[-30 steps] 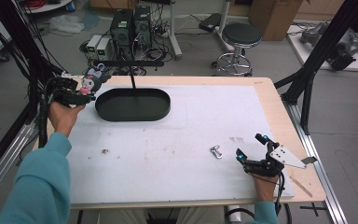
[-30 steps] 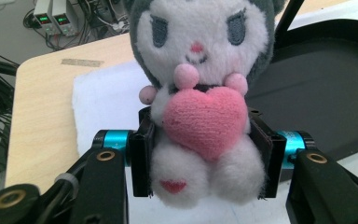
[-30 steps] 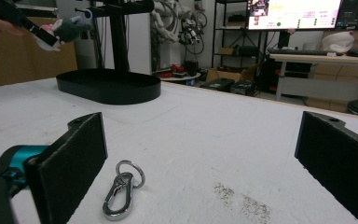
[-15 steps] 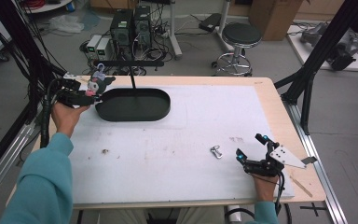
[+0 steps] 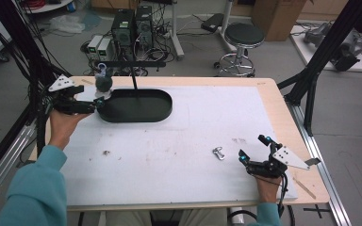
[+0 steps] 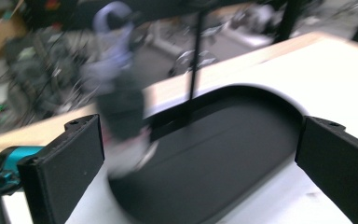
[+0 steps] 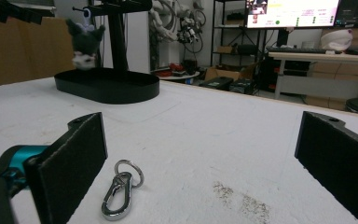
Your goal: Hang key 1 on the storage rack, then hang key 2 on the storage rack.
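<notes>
A small dark plush keychain (image 5: 103, 83) hangs by its lavender loop from the left end of the stand's crossbar (image 5: 132, 62), above the black oval base (image 5: 143, 107). My left gripper (image 5: 95, 104) is just left of the base and below the plush, open and holding nothing. In the left gripper view the plush (image 6: 121, 107) is blurred ahead of the left jaw. A silver carabiner (image 5: 218, 153) lies on the white mat. My right gripper (image 5: 253, 147) rests open to its right, apart from it. In the right gripper view the carabiner (image 7: 121, 189) lies near the left jaw.
The white mat (image 5: 179, 141) covers most of the wooden table (image 5: 283, 108). A small speck (image 5: 106, 152) lies at the mat's left. Beyond the far edge are computer cases (image 5: 132, 28) and a stool (image 5: 242, 35); black frame legs (image 5: 311, 80) stand at the right.
The left gripper carried the plush rightwards to the stand, let it go on the crossbar, then opened and dropped back low. The right gripper has not moved.
</notes>
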Motion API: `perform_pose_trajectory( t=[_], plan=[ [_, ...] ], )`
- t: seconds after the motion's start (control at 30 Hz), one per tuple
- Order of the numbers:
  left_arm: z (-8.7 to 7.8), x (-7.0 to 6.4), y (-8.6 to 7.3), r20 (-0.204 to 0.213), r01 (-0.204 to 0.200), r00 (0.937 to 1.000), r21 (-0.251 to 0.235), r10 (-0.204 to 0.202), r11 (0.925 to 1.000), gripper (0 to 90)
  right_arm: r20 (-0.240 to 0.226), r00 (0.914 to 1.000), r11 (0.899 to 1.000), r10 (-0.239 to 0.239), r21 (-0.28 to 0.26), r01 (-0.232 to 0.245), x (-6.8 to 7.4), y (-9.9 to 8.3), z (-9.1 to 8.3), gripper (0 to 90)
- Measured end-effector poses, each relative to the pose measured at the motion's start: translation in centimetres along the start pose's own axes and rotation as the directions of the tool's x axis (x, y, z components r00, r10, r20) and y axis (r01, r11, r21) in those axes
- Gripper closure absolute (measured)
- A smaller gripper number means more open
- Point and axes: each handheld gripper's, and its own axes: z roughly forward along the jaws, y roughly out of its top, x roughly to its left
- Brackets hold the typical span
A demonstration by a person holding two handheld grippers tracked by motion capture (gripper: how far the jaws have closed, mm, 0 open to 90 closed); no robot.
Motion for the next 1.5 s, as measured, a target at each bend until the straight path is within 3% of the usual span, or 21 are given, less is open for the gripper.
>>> perform_pose_trajectory(
  t=[0.13,0.33,0.5,0.67,0.8,0.9,1.0,1.23,1.3,1.5],
  plan=[
    [-1.1,-1.3,-0.7,0.062,-0.029,0.9975,-0.08,0.034,0.9964,1.7,-0.002,0.9999,1.0,-0.011,-0.006,0.011,-0.1,0.0,0.0,1.4],
    [-3.0,-3.8,-1.5,0.107,-0.069,0.9906,-0.146,0.085,0.9869,1.7,-0.001,1.0,1.0,0.002,-0.001,-0.002,0.0,0.0,0.0,1.4],
    [-4.4,-5.3,-2.5,0.16,-0.052,0.9833,-0.212,0.087,0.9759,1.7,0.0,1.0,1.0,-0.009,0.004,0.009,0.0,0.0,0.0,1.4],
    [-5.4,-6.8,-3.9,0.184,-0.068,0.9759,-0.258,0.118,0.9637,1.7,0.003,0.9998,1.0,-0.019,0.001,0.019,0.1,0.0,0.1,1.4],
    [-6.2,-7.8,-5.1,0.188,-0.054,0.9753,-0.307,0.116,0.9501,1.7,0.003,0.9999,1.0,-0.017,0.003,0.017,0.1,0.0,0.1,1.4],
    [-6.3,-8.2,-5.8,0.184,-0.056,0.9755,-0.321,0.12,0.9454,1.7,0.003,0.9999,1.0,-0.017,0.003,0.017,0.1,0.0,0.1,1.4],
    [-6.1,-8.2,-6.0,0.178,-0.075,0.9754,-0.282,0.13,0.9564,1.7,0.002,0.9999,1.0,-0.017,0.003,0.017,0.1,0.0,0.1,1.4],
    [-6.0,-8.0,-6.8,0.166,-0.062,0.9802,-0.268,0.109,0.9616,1.7,0.001,0.9998,1.0,-0.018,0.005,0.018,0.1,0.0,0.0,1.4],
    [-5.9,-8.0,-7.0,0.171,-0.049,0.9808,-0.251,0.094,0.9667,1.7,0.002,0.9998,1.0,-0.02,0.005,0.02,0.1,0.0,0.0,1.4],
    [-5.8,-8.4,-7.1,0.177,-0.053,0.9791,-0.255,0.101,0.9655,1.7,0.003,0.9999,1.0,-0.015,0.003,0.015,0.1,0.0,0.1,1.4]
  ],
)
